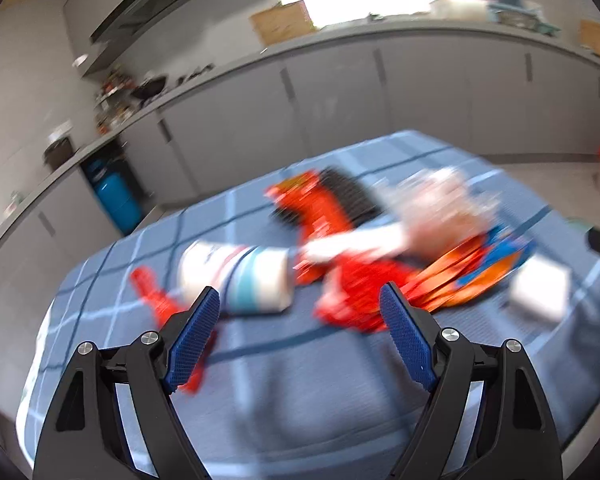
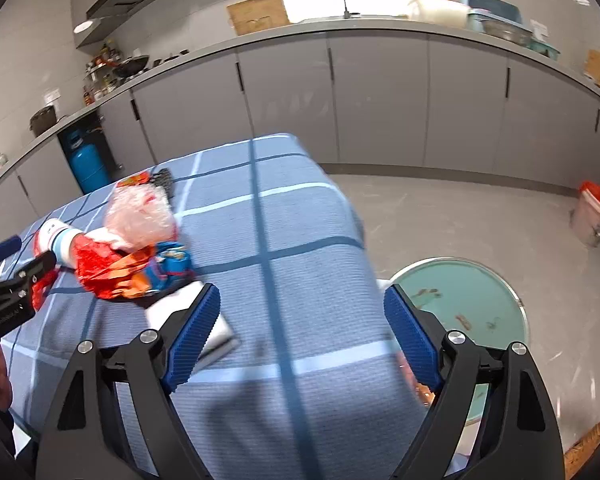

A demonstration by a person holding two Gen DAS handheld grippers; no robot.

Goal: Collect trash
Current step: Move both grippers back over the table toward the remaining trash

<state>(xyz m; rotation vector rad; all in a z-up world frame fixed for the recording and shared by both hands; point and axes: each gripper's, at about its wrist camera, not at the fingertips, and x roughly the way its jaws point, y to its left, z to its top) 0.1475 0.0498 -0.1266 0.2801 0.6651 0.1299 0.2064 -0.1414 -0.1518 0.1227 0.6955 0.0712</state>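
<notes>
I am reaching my left gripper (image 1: 300,304), jaws wide and empty, toward the paper cup (image 1: 236,280) mid-bench; right gripper (image 2: 302,306) is hanging open, empty.

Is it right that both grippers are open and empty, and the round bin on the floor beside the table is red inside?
Not quite. The bin is pale green inside, as the right wrist view shows. The rest holds: the left gripper and the right gripper are both open and empty, and the bin sits on the floor beside the table.

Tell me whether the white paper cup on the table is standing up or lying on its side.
Lying on its side. The paper cup lies flat on the blue checked tablecloth, its round end facing sideways toward the red wrappers.
</notes>
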